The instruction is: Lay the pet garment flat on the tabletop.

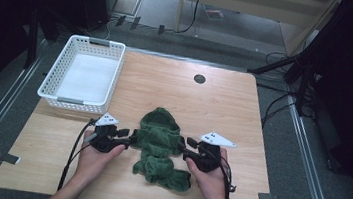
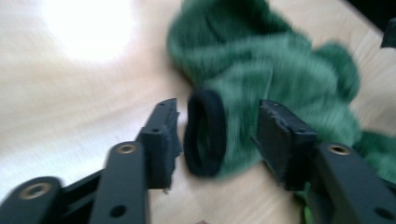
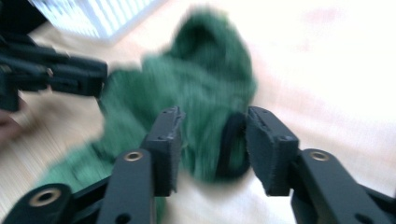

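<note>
A small green hooded garment (image 1: 159, 143) lies crumpled on the wooden table (image 1: 222, 120), hood toward the far side. My left gripper (image 1: 132, 137) is at its left sleeve and my right gripper (image 1: 184, 148) at its right sleeve. In the left gripper view the jaws (image 2: 219, 135) stand apart around the sleeve's black cuff (image 2: 205, 133), with a gap at the pads. In the right gripper view the open jaws (image 3: 212, 144) straddle the other sleeve, whose black cuff (image 3: 231, 144) lies close to the right-hand pad. The left gripper (image 3: 70, 77) shows there at the far left.
A white slotted basket (image 1: 71, 100) stands at the table's back left with nothing in it. A round cable hole (image 1: 199, 78) sits near the far edge. Both forearms come in over the table's near edge.
</note>
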Demonstrator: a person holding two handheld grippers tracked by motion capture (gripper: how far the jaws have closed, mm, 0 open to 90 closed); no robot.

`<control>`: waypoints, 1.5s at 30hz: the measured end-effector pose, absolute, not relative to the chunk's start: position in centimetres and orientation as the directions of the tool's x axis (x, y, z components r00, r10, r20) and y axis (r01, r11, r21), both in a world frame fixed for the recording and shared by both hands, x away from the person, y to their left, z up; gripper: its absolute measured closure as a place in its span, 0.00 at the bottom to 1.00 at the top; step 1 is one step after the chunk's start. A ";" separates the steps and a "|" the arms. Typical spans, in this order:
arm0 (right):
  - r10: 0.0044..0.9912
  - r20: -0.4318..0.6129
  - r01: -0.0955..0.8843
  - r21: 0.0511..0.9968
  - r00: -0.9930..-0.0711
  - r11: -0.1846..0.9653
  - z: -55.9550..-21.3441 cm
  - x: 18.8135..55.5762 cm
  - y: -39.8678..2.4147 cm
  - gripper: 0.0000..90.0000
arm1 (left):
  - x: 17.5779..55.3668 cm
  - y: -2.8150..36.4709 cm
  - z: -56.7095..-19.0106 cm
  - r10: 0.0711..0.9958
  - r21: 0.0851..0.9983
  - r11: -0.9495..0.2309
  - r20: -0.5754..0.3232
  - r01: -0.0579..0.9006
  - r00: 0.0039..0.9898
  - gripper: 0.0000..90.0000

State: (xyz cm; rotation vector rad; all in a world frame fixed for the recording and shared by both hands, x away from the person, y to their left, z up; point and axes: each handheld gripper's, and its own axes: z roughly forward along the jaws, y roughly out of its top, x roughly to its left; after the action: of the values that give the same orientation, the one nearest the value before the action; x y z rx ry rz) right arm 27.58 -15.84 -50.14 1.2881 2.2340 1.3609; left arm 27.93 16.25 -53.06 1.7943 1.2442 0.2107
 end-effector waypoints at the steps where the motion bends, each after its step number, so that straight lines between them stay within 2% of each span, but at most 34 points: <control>1: 0.769 0.233 0.548 0.818 -0.595 0.175 -49.5 27.8 -15.9 0.58 | 28.2 16.3 -52.6 0.819 0.763 -0.061 -0.330 0.644 0.469 0.51; 4: 0.772 0.213 0.511 0.844 -0.599 0.164 -47.7 29.3 -15.5 0.56 | 28.9 16.2 -52.0 0.832 0.771 -0.038 -0.328 0.636 0.447 0.48; 7: 0.766 0.213 0.507 0.846 -0.607 0.166 -47.3 30.7 -14.7 0.54 | 30.5 15.3 -51.6 0.849 0.772 -0.051 -0.300 0.633 0.435 0.45; 8: 0.760 0.224 0.542 0.818 -0.609 0.193 -47.7 32.4 -13.6 0.52 | 31.4 14.7 -51.7 0.851 0.759 -0.060 -0.301 0.648 0.431 0.44; 11: 0.783 0.183 0.579 0.773 -0.594 0.258 -49.2 34.2 -12.0 0.52 | 33.8 13.3 -52.6 0.867 0.723 -0.082 -0.288 0.686 0.407 0.46; 13: 0.800 0.078 0.567 0.746 -0.595 0.349 -50.5 34.9 -10.7 0.56 | 34.5 12.7 -52.9 0.875 0.718 -0.116 -0.253 0.686 0.413 0.46; 14: 0.800 0.078 0.567 0.746 -0.595 0.349 -50.5 34.9 -10.7 0.56 | 34.5 12.7 -52.9 0.875 0.718 -0.116 -0.253 0.686 0.413 0.46; 15: 0.806 0.036 0.572 0.723 -0.591 0.387 -51.4 35.5 -10.2 0.60 | 35.3 12.1 -53.2 0.891 0.715 -0.152 -0.200 0.682 0.407 0.47; 17: 0.822 0.034 0.592 0.711 -0.568 0.379 -52.0 36.1 -10.2 0.68 | 35.8 11.8 -53.3 0.901 0.713 -0.179 -0.157 0.678 0.404 0.50; 18: 0.822 0.034 0.592 0.711 -0.568 0.379 -52.0 36.1 -10.2 0.68 | 35.8 11.8 -53.3 0.901 0.713 -0.179 -0.157 0.678 0.404 0.53; 19: 0.839 0.034 0.606 0.708 -0.543 0.363 -52.5 36.6 -10.4 0.83 | 36.2 11.2 -53.6 0.896 0.696 -0.256 -0.090 0.671 0.436 0.64; 20: 0.844 0.020 0.601 0.712 -0.536 0.364 -52.5 36.7 -10.5 0.90 | 36.2 10.9 -53.7 0.878 0.681 -0.314 -0.056 0.661 0.475 0.78; 21: 0.845 0.012 0.594 0.717 -0.534 0.365 -52.5 36.8 -10.7 0.95 | 36.2 10.7 -53.7 0.863 0.680 -0.352 -0.030 0.643 0.504 0.89; 22: 0.845 0.012 0.594 0.717 -0.534 0.365 -52.5 36.8 -10.7 0.95 | 36.2 10.7 -53.7 0.863 0.680 -0.352 -0.030 0.643 0.504 0.95; 23: 0.849 0.016 0.567 0.751 -0.528 0.338 -51.9 36.8 -11.3 0.98 | 36.2 10.5 -53.3 0.854 0.695 -0.391 0.029 0.604 0.520 0.98; 24: 0.849 0.016 0.567 0.751 -0.528 0.338 -51.9 36.8 -11.3 0.98 | 36.2 10.5 -53.3 0.854 0.695 -0.391 0.029 0.604 0.520 0.99; 25: 0.847 -0.004 0.512 0.795 -0.532 0.325 -51.2 36.4 -12.0 0.99 | 36.2 10.7 -52.9 0.862 0.716 -0.376 0.037 0.588 0.506 0.99; 27: 0.835 -0.021 0.492 0.800 -0.550 0.344 -51.2 36.0 -12.3 1.00 | 36.1 10.6 -53.2 0.864 0.706 -0.394 0.065 0.588 0.500 0.99; 31: 0.771 -0.173 0.443 0.733 -0.612 0.516 -53.3 35.2 -12.2 0.98 | 36.1 10.5 -53.8 0.866 0.690 -0.385 0.041 0.613 0.498 0.97; 32: 0.769 -0.163 0.453 0.725 -0.618 0.518 -53.7 35.1 -12.4 0.93 | 36.1 10.6 -53.7 0.872 0.687 -0.369 0.022 0.627 0.489 0.93; 33: 0.769 -0.163 0.453 0.725 -0.618 0.518 -53.7 35.1 -12.4 0.93 | 36.1 10.6 -53.7 0.872 0.687 -0.369 0.022 0.627 0.489 0.85; 34: 0.776 -0.110 0.491 0.718 -0.621 0.494 -53.7 35.0 -13.0 0.75 | 36.1 11.1 -53.2 0.866 0.691 -0.323 -0.061 0.647 0.497 0.73; 35: 0.776 -0.110 0.491 0.718 -0.621 0.494 -53.7 35.0 -13.0 0.75 | 36.1 11.1 -53.2 0.866 0.691 -0.323 -0.061 0.647 0.497 0.68; 36: 0.776 -0.069 0.488 0.742 -0.627 0.460 -53.0 34.8 -13.8 0.67 | 35.9 11.7 -52.5 0.859 0.713 -0.305 -0.080 0.631 0.506 0.63; 39: 0.781 -0.012 0.474 0.788 -0.624 0.391 -51.4 34.8 -15.1 0.66 | 35.9 12.8 -51.2 0.880 0.782 -0.219 -0.100 0.584 0.464 0.62; 41: 0.779 0.026 0.473 0.807 -0.626 0.353 -50.2 35.1 -15.3 0.66 | 36.0 13.0 -51.0 0.889 0.794 -0.189 -0.112 0.578 0.444 0.63; 42: 0.787 0.018 0.458 0.821 -0.617 0.341 -49.4 35.2 -15.3 0.66 | 36.4 13.5 -50.6 0.898 0.809 -0.102 -0.175 0.579 0.403 0.64; 43: 0.787 0.018 0.458 0.821 -0.617 0.341 -49.4 35.2 -15.3 0.66 | 36.4 13.5 -50.6 0.898 0.809 -0.102 -0.175 0.579 0.403 0.64; 44: 0.814 0.048 0.484 0.824 -0.579 0.296 -48.7 35.8 -14.9 0.68 | 37.0 13.3 -50.7 0.899 0.801 -0.049 -0.224 0.596 0.376 0.64; 45: 0.831 0.072 0.508 0.819 -0.551 0.266 -48.8 36.3 -14.6 0.70 | 37.0 13.3 -50.7 0.899 0.801 -0.049 -0.224 0.596 0.376 0.64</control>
State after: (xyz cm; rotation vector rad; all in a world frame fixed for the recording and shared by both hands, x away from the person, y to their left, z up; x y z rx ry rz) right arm 36.27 -14.62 -48.78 1.2183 2.1696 1.1883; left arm 36.99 13.32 -50.68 1.7477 1.3201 0.4285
